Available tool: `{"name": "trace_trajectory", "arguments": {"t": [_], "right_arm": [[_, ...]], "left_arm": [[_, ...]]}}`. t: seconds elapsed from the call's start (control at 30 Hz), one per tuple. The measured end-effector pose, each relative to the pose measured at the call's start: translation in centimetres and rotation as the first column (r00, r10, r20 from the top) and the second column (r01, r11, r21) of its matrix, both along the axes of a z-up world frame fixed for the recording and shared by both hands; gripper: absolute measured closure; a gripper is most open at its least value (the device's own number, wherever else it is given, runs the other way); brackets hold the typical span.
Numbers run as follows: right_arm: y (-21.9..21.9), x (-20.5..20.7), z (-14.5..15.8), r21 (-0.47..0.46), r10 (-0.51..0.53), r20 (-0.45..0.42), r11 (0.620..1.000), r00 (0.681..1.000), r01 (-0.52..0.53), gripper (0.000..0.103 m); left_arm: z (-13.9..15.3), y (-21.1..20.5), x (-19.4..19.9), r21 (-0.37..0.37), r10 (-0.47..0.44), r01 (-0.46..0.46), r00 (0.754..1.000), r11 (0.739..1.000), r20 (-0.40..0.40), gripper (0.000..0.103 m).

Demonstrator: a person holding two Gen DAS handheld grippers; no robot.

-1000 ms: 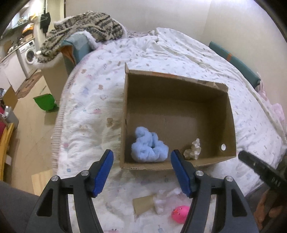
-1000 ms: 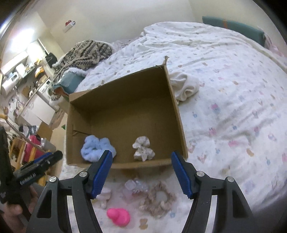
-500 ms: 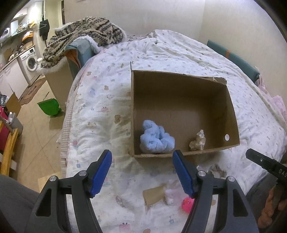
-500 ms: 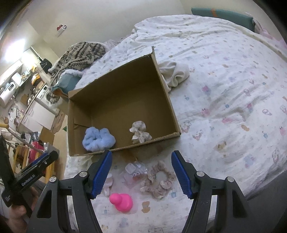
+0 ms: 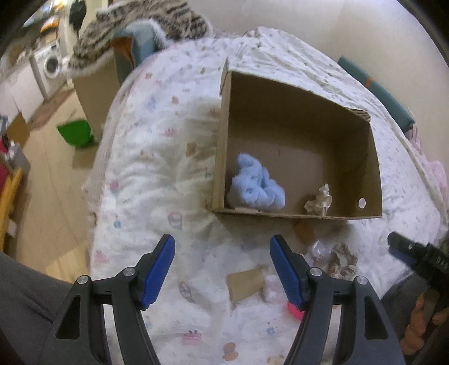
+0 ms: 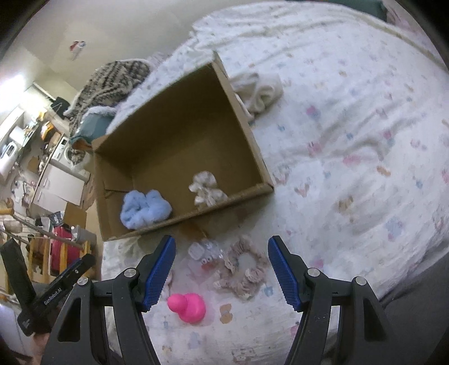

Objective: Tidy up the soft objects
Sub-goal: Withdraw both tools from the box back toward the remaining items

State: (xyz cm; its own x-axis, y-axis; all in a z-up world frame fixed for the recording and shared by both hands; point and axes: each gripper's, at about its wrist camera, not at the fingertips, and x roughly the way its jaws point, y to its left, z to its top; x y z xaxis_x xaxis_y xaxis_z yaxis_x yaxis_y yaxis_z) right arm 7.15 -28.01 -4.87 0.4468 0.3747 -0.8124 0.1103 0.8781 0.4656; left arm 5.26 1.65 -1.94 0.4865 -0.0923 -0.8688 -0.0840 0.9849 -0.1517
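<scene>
An open cardboard box (image 5: 370,157) (image 6: 244,118) lies on the bed. Inside it are a fluffy blue scrunchie (image 5: 255,188) (image 6: 144,207) and a cream scrunchie (image 5: 318,200) (image 6: 204,188). In front of the box lie a beige scrunchie (image 6: 242,269) (image 5: 343,262), a clear plastic piece (image 6: 204,251), a pink rubber duck (image 6: 188,307) and a small white soft item (image 5: 270,286). My left gripper (image 5: 223,269) is open and empty, near the bed's front edge. My right gripper (image 6: 221,269) is open and empty, above the beige scrunchie and clear piece.
A cream cloth (image 6: 261,92) lies right of the box. A patterned blanket (image 5: 146,16) is piled at the bed's far end. A cardboard scrap (image 5: 245,283) lies on the bedding. The floor with a green bin (image 5: 75,136) is to the left.
Both grippers have pulled back from the box toward the bed's front edge. The loose items in front of the box now show more fully. Both stay open.
</scene>
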Motion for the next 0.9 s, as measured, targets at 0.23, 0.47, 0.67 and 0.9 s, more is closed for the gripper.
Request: {"name": "trace_trajectory", "arguments": {"t": [0.23, 0.47, 0.67, 0.9], "right_arm": [[0.9, 0.7, -2.1, -0.011, 0.017, -0.096, 1.000, 0.995, -0.018, 0.031], [1.7, 1.1, -3.0, -0.038, 0.021, -0.120, 0.999, 0.993, -0.025, 0.031], [2.0, 1.6, -3.5, -0.045, 0.020, -0.135, 0.999, 0.991, -0.026, 0.031], [2.3, 1.9, -3.9, -0.049, 0.027, -0.142, 0.998, 0.990, -0.034, 0.031]], "left_arm": [[-3.7, -0.6, 0.4, -0.035, -0.027, 0.022, 0.989, 0.999, -0.146, 0.036], [-8.2, -1.0, 1.6, -0.154, -0.025, -0.022, 0.955, 0.988, -0.295, 0.047], [-10.4, -2.1, 2.1, -0.172, -0.030, -0.035, 0.932, 0.984, -0.361, 0.062], [-11.6, -2.7, 2.4, -0.151, -0.035, -0.024, 0.926, 0.988, -0.377, 0.094]]}}
